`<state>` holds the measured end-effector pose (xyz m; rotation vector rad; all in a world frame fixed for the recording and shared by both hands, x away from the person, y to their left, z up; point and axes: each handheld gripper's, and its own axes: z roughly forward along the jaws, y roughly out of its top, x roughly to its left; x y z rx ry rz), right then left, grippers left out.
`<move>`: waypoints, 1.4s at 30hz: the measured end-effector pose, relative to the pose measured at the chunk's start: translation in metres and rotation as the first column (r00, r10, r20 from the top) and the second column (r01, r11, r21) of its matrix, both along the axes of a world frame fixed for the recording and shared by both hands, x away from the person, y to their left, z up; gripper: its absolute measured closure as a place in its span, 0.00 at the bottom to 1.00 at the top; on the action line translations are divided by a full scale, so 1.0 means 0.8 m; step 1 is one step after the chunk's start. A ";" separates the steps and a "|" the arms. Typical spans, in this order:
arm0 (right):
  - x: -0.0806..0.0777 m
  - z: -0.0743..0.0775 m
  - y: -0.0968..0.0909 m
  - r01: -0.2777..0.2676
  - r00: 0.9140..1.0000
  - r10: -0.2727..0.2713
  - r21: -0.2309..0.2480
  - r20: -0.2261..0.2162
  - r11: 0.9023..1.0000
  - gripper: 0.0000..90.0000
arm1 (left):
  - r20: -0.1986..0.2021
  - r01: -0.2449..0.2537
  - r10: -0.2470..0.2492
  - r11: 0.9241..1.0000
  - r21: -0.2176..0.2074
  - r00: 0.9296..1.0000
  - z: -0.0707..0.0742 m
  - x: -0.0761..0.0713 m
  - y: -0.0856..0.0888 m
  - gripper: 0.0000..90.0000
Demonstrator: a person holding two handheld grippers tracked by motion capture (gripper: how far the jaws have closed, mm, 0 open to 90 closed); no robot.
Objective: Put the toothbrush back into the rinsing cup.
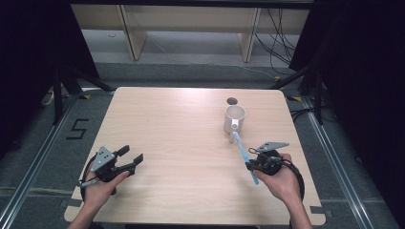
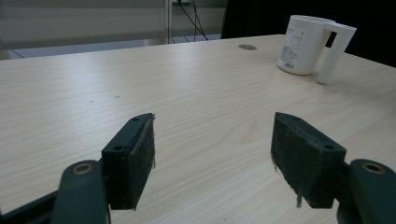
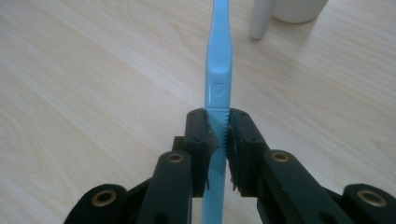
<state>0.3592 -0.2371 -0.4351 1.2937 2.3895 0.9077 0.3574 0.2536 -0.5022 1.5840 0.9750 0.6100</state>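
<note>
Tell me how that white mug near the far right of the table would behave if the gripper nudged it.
The white mug stands upright on a broad base on the smooth wooden table, so a low nudge would probably slide it rather than tip it. It looks empty and thin-walled, so likely light. Its long handle sticks out sideways, so a push there would probably spin it.

The toothbrush (image 3: 218, 70) head is cut off by the right gripper view's top edge.
</note>
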 end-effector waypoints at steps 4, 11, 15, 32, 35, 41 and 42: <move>-0.003 0.002 -0.005 0.027 0.999 -0.028 0.023 0.024 0.999 0.88 | 0.000 -0.003 0.003 1.000 -0.005 1.000 -0.001 0.000 0.000 0.33; -0.003 -0.001 -0.012 0.052 0.995 -0.056 0.054 0.079 0.997 0.88 | -0.014 -0.007 0.007 1.000 0.003 1.000 -0.002 -0.001 -0.001 0.33; -0.002 0.001 -0.016 0.054 0.990 -0.064 0.083 0.129 0.995 0.88 | -0.017 -0.009 0.009 1.000 0.003 1.000 -0.004 -0.001 0.000 0.33; -0.007 0.001 -0.016 0.147 0.952 -0.203 0.239 0.227 0.960 0.88 | 0.000 -0.016 0.016 1.000 -0.018 1.000 -0.004 -0.001 0.002 0.33; -0.005 0.001 -0.016 0.137 0.947 -0.199 0.242 0.251 0.960 0.88 | 0.000 -0.015 0.015 1.000 -0.015 1.000 -0.004 -0.001 0.002 0.33; -0.001 0.005 -0.018 0.131 0.932 -0.210 0.265 0.294 0.955 0.88 | -0.008 -0.023 0.023 1.000 -0.013 1.000 -0.003 -0.002 0.002 0.33; 0.000 0.005 -0.018 0.128 0.927 -0.213 0.273 0.308 0.953 0.88 | -0.006 -0.022 0.022 1.000 -0.018 1.000 -0.004 -0.001 0.002 0.33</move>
